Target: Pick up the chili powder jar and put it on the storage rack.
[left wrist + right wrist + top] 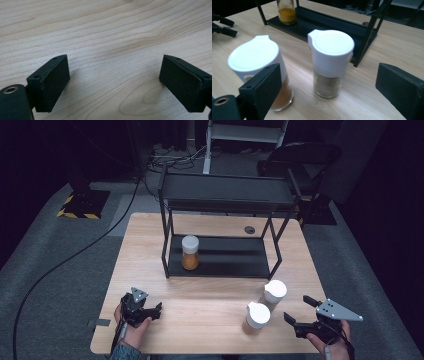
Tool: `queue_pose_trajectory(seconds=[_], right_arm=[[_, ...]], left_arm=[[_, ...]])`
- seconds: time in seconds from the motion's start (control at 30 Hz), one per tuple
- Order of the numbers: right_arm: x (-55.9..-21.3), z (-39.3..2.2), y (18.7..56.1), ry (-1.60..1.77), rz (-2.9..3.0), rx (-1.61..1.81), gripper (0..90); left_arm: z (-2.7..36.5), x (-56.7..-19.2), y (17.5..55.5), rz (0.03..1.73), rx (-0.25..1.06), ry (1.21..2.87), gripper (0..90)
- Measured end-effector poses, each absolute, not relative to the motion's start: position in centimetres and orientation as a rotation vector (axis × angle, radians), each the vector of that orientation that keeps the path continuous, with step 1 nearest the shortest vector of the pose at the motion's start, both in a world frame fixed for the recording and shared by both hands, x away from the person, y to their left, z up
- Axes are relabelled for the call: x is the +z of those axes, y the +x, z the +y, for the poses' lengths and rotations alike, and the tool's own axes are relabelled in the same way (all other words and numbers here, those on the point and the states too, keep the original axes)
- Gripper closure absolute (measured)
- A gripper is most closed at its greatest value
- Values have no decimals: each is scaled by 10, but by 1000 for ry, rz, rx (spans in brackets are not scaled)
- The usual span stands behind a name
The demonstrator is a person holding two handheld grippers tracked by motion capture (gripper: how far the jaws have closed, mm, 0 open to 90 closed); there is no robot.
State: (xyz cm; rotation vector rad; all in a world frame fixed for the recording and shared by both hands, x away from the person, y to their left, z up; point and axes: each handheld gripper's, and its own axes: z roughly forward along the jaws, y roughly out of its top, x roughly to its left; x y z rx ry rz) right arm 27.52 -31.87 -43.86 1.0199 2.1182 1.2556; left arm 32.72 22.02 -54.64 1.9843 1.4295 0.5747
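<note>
Right hand-held gripper (299,311): standing spread, holding nothing
Nearer jar (257,318): standing upright just left of it
Left hand-held gripper (150,310): resting spread, farther off

Two spice jars (265,307) block the right tool (300,311) from the rack (220,255).

Two white-capped glass jars stand upright near the table's (150,245) front right corner, close together but apart: my nearer jar (256,318) holds orange-brown spice, the farther jar (273,294) a paler, greyish one.
</note>
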Motion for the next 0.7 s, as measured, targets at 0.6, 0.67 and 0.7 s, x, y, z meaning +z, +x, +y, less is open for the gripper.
queue_pose_trajectory(seconds=[0.6, 0.67, 0.7], right_arm=[[-433, -294, 264, 959, 2141, 1325, 69], [-433, -291, 263, 955, 2143, 1330, 69], [-433, -290, 263, 953, 2142, 1334, 69]], left_arm=[[220, -546, 327, 1430, 574, 1985, 93], [220, -546, 327, 1430, 572, 1983, 91], [220, -546, 327, 1430, 572, 1984, 91]])
